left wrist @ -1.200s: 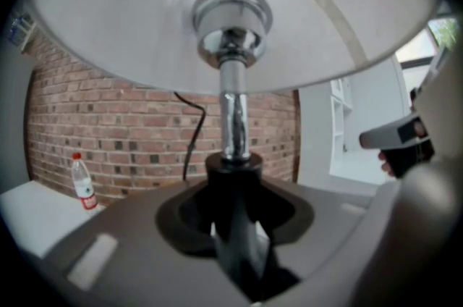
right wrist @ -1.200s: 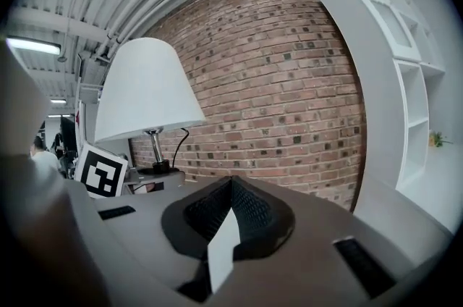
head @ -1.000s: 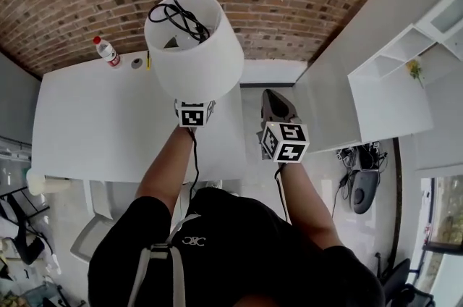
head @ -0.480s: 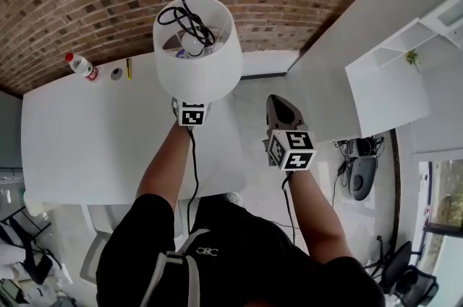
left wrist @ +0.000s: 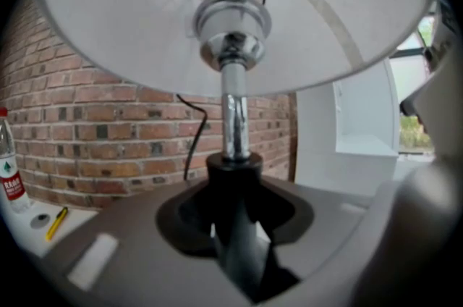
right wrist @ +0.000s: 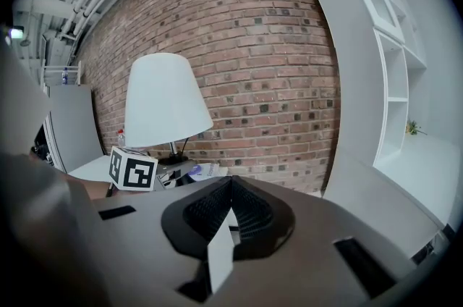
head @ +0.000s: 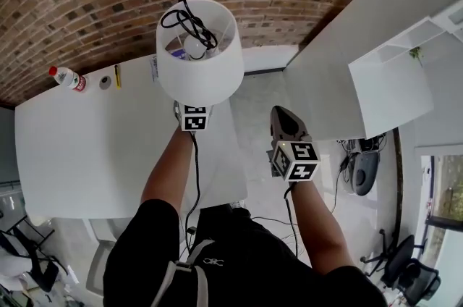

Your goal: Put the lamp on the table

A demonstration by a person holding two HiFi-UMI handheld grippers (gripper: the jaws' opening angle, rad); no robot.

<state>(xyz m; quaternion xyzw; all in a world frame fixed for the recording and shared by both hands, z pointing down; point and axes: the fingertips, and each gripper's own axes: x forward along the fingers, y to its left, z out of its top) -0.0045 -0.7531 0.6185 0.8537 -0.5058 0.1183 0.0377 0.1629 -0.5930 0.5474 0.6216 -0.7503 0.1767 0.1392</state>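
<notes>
The lamp [head: 199,56] has a white shade, a chrome stem [left wrist: 233,117] and a black cord coiled on top of the shade. It stands upright in the air over the far right part of the white table [head: 94,146]. My left gripper [head: 189,106] is shut on the black lower part of the stem, seen between the jaws of the left gripper [left wrist: 235,186]; the shade hides the jaws from above. My right gripper [head: 283,123] hangs over the floor right of the table, shut and empty. In the right gripper view the lamp [right wrist: 163,103] stands left of the right gripper [right wrist: 231,186].
A water bottle [head: 65,77], a small round cap [head: 105,82] and a yellow pen [head: 118,75] lie along the table's far edge by the brick wall. Papers [right wrist: 195,169] lie near the lamp. A white shelf unit [head: 394,81] stands to the right.
The head view has swung, so the table and bottle have slid left in the picture. The lamp stays held in the left gripper, nearer the table's far right corner. The right gripper has sunk slightly.
</notes>
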